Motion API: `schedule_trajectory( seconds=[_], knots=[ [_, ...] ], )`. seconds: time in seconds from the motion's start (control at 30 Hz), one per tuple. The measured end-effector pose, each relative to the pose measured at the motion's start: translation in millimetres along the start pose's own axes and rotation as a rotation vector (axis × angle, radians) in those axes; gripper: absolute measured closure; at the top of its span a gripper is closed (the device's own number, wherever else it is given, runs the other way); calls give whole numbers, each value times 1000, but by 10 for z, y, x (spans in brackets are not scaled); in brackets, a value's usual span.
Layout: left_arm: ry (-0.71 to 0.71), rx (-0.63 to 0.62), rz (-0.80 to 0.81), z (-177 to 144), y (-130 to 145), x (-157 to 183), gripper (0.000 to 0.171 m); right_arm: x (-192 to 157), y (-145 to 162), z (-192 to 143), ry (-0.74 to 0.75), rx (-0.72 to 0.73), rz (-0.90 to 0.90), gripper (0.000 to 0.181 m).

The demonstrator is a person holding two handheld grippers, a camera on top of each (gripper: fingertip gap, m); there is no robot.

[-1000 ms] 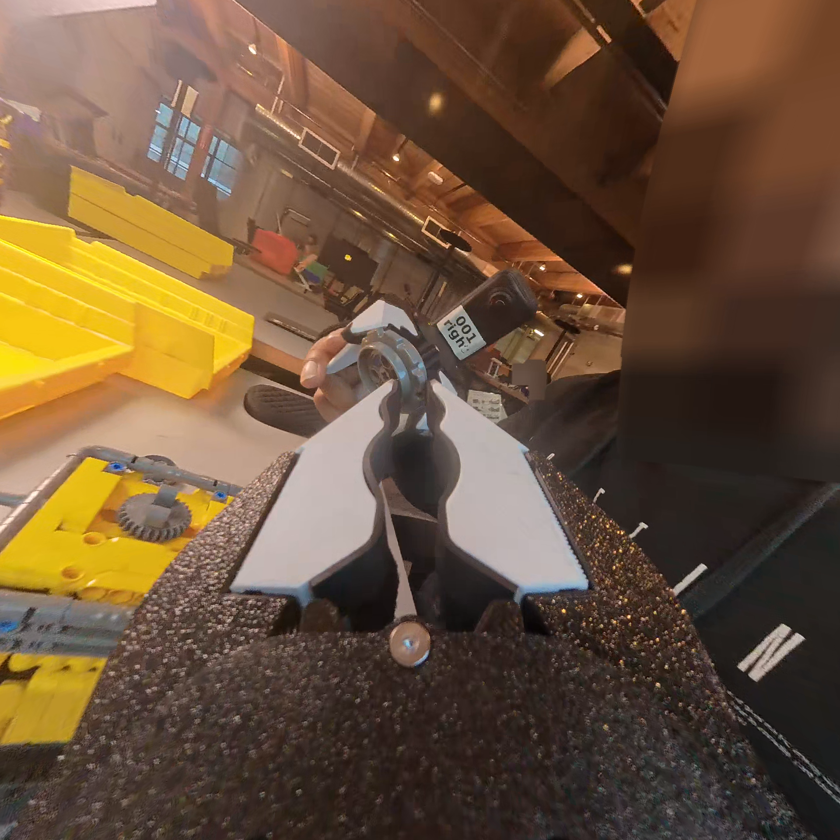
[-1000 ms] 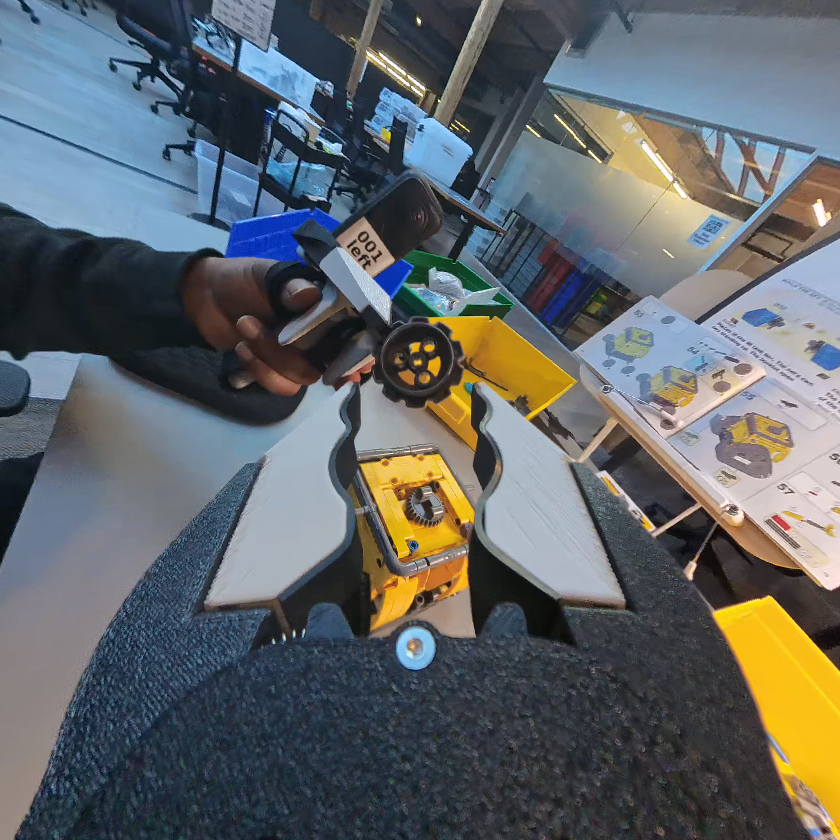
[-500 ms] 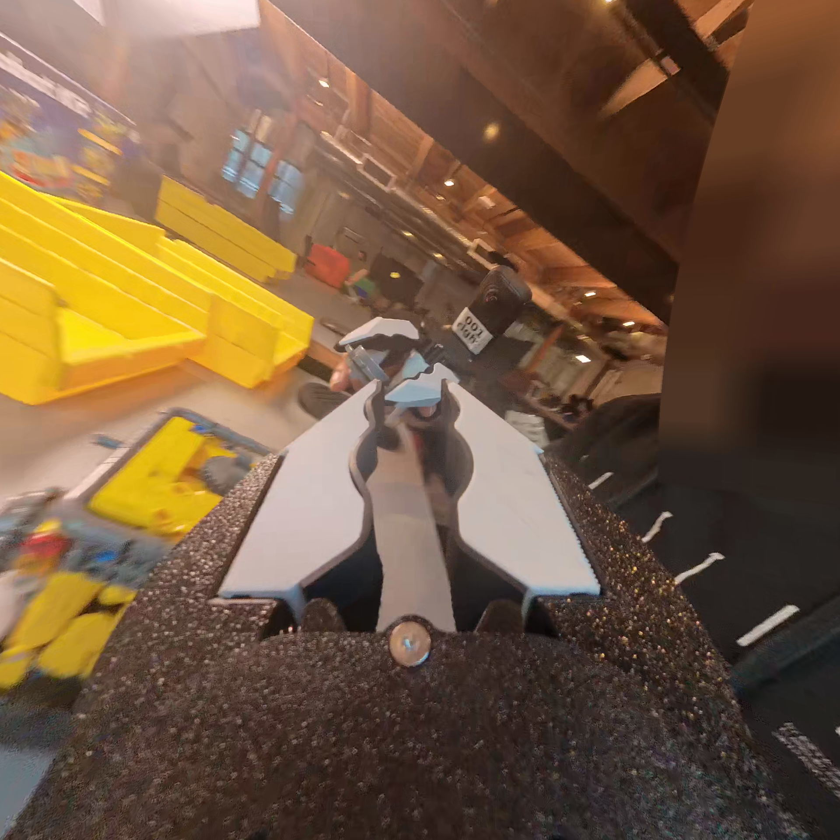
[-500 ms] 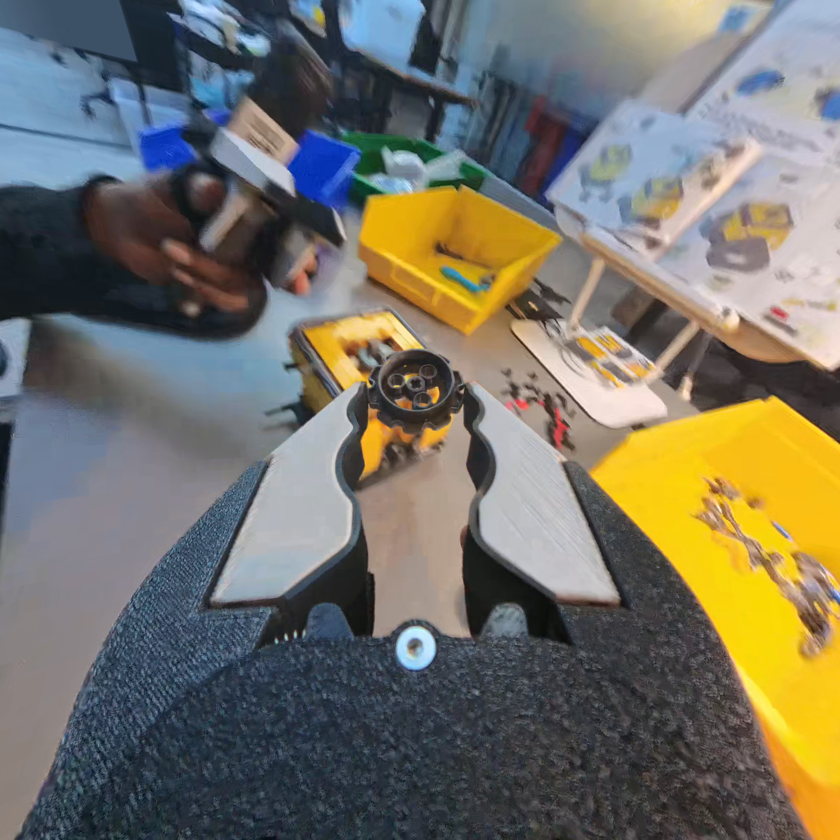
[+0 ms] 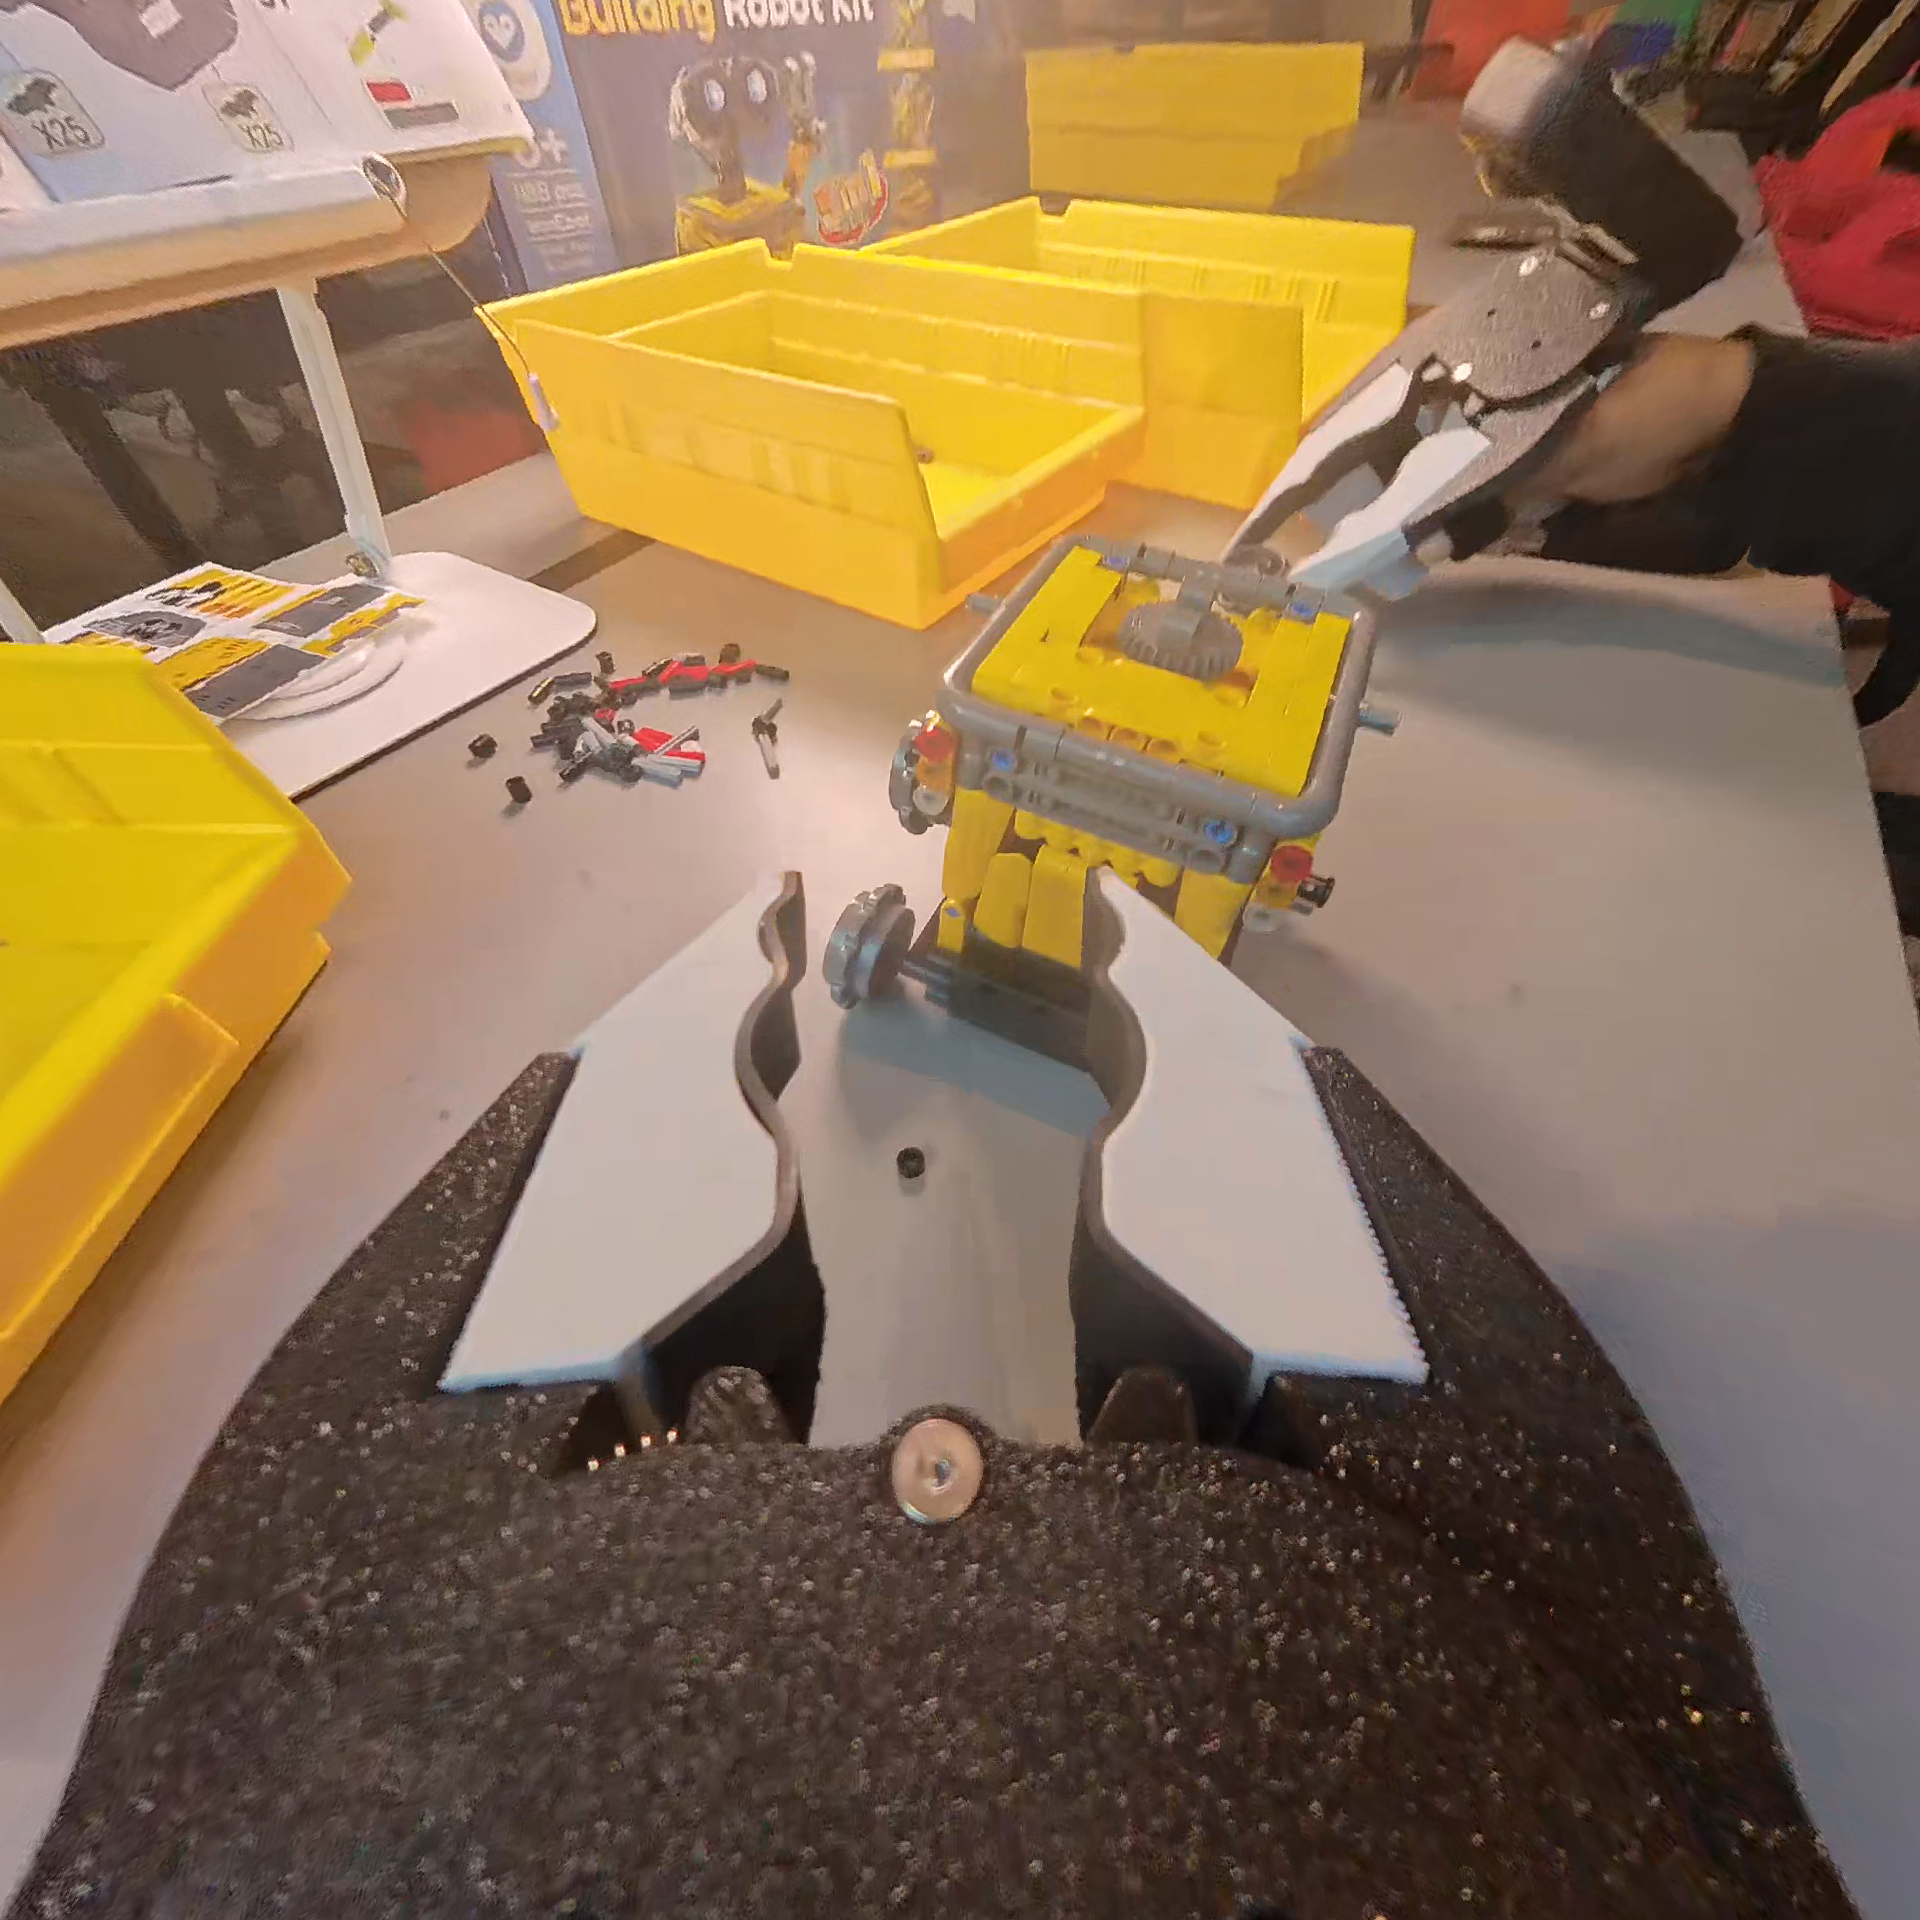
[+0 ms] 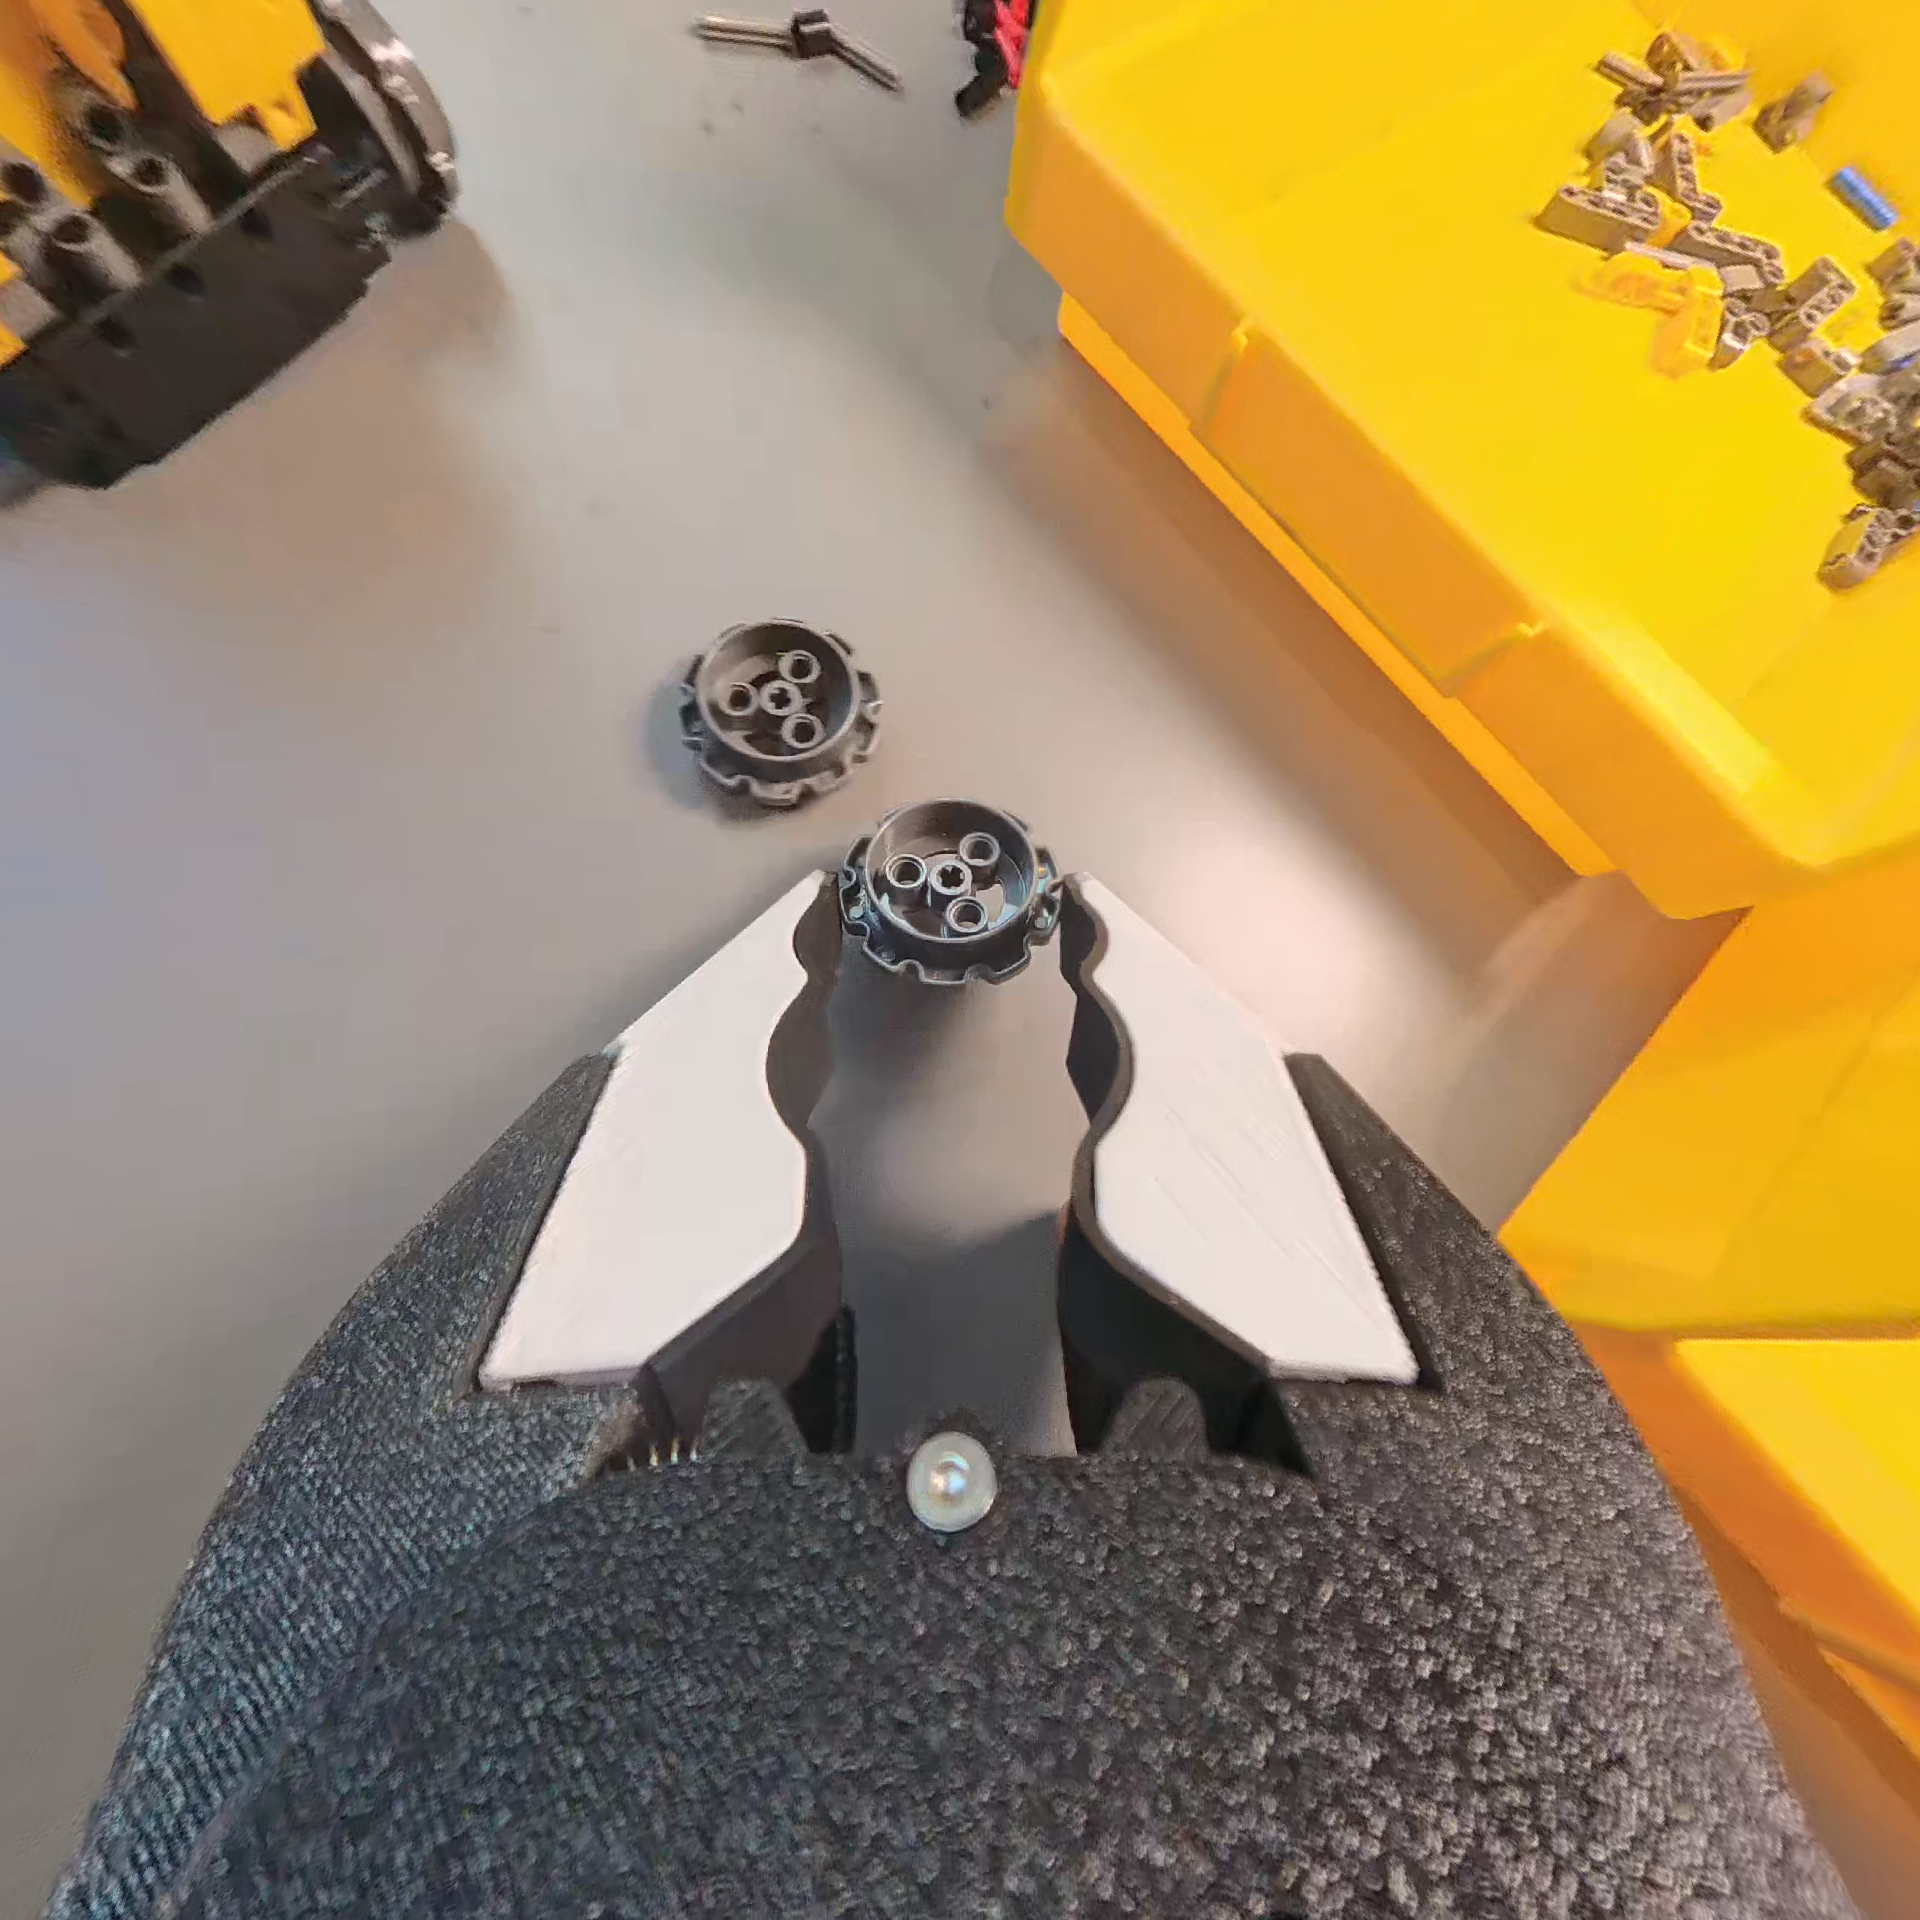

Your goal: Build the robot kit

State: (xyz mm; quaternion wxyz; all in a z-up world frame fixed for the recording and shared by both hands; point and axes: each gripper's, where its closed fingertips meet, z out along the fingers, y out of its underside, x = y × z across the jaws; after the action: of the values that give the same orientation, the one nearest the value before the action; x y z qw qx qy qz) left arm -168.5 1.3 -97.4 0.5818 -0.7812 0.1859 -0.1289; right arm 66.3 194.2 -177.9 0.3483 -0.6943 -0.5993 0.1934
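Observation:
My right gripper [image 6: 948, 896] is shut on a dark toothed wheel hub [image 6: 945, 904], one pad on each side of its rim, just above the grey table [image 6: 312, 779]. A second, identical hub [image 6: 779, 727] lies flat on the table just beyond it. A yellow and grey brick model [image 5: 1132, 717] stands on the table; its black base shows in the right wrist view [image 6: 156, 270]. My left gripper [image 5: 945, 899] is open in front of the model. A grey wheel [image 5: 862, 961] on the model's axle stands between its fingers, untouched. The right gripper [image 5: 1299, 556] shows behind the model's top.
Yellow bins stand behind the model [image 5: 831, 447] and at the left [image 5: 125, 935]. A yellow bin [image 6: 1299, 312] with grey parts [image 6: 1766, 239] lies right of the hubs. Small loose pieces [image 5: 613, 717], an instruction stand [image 5: 343, 623] and a tiny black piece [image 5: 911, 1161] are on the table. Spacing between my two grippers at the tips: around 30 cm. About 9 cm separates my left fingertips from the tiny black piece [image 5: 911, 1161].
The left gripper let the hub go into the right gripper's grasp and opened wide. Both grippers swung from mid-air down toward the table and the model.

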Motion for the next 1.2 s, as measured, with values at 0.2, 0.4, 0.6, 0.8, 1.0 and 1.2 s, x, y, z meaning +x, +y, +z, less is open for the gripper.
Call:
schedule_trajectory(
  seconds=[0.2,0.4,0.6,0.8,1.0,1.2],
  knots=[
    [53,4,-41,3,38,53,122,191,26,116,25,-27,14,132],
    [108,11,-82,7,43,67,117,-88,-526,-150,-31,228,-93,106],
    [144,-53,62,87,121,286,110,-1208,-1018,-261,-268,456,-406,129],
    [111,-210,246,276,375,425,113,-1619,-1058,83,-354,419,-487,134],
    [103,-332,365,386,606,501,116,-1652,-1106,199,-314,437,-468,143],
    [48,-355,404,440,629,452,125,-1649,-1144,222,-274,462,-435,153]
  ],
)
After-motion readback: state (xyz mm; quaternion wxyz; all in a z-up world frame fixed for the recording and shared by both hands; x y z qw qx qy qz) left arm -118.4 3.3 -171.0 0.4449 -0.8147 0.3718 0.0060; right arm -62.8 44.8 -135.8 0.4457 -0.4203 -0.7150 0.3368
